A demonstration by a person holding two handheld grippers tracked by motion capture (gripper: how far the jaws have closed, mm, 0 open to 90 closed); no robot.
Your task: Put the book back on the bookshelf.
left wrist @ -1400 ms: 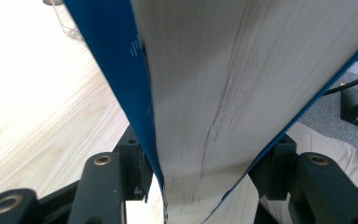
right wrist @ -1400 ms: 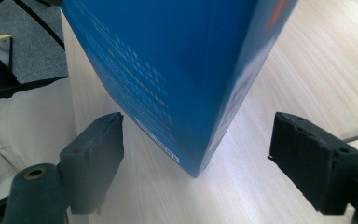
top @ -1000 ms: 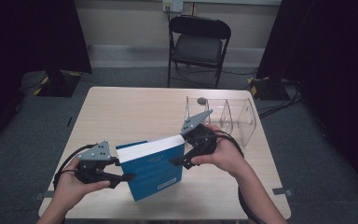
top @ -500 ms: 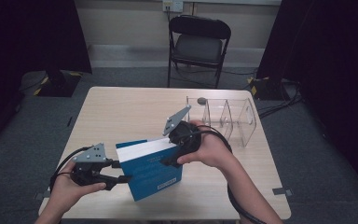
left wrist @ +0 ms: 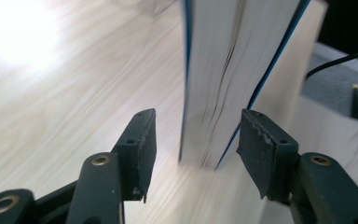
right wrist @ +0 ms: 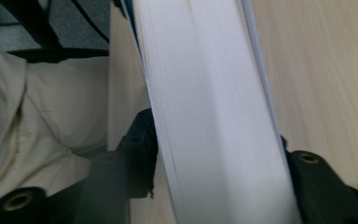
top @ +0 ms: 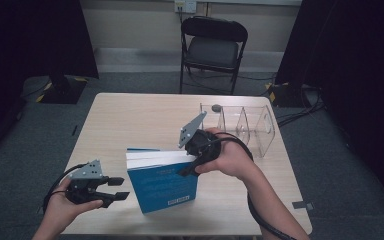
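Observation:
A thick blue book stands upright on the table, its white page edges facing up. My right gripper is shut on the book's top right corner, and the pages fill the gap between its jaws. My left gripper is open just left of the book, apart from it. In the left gripper view the book's page edge stands a little beyond the spread jaws of the left gripper, which hold nothing.
A clear plastic divided rack stands at the table's right, behind my right hand. A small dark round object lies by its far left corner. A black folding chair stands beyond the table.
The left gripper has let go of the book and drawn back to the left. The right gripper has tilted the book up onto its edge and shifted it slightly left.

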